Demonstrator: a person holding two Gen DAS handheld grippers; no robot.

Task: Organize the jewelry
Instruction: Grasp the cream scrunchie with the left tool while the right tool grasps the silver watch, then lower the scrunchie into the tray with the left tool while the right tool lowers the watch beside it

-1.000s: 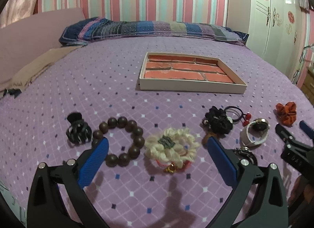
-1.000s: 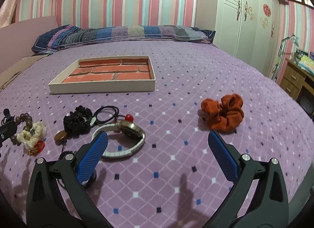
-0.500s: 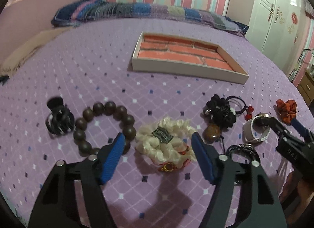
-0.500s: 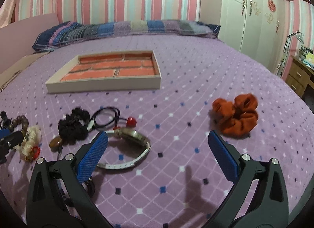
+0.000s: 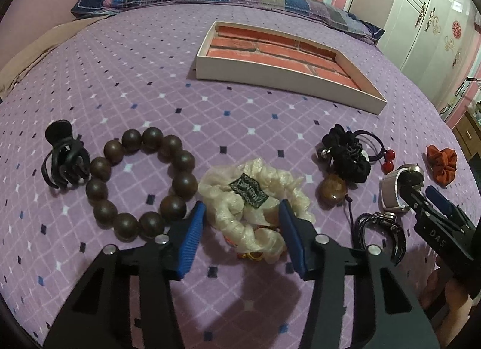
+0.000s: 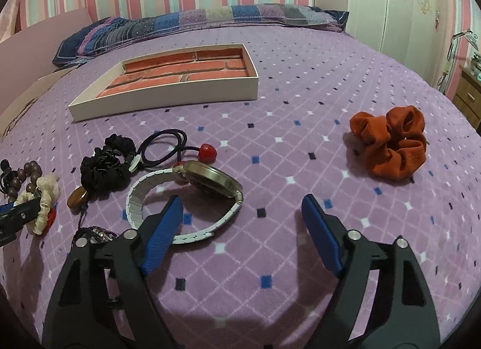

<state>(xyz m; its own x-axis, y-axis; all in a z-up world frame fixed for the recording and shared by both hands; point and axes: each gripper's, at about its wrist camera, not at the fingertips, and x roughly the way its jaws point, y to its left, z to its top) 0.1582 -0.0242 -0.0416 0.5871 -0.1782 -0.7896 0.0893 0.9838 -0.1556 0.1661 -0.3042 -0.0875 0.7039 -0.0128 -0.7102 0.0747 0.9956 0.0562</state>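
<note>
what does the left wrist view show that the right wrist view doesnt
Only the left wrist view: the left gripper head-on, jaws closing around the cream scrunchie, and the whole black claw clip.

Only the right wrist view: the right gripper head-on, jaws closing over the watch band, and a bedside drawer unit.

Both: the tray, bead bracelet, black scrunchie and orange scrunchie.

A purple diamond-patterned bedspread [image 5: 150, 84] is seen; on it, a brick-patterned white tray [image 5: 288, 78], cream scrunchie [image 5: 255, 198], orange scrunchie [image 6: 390, 150].
</note>
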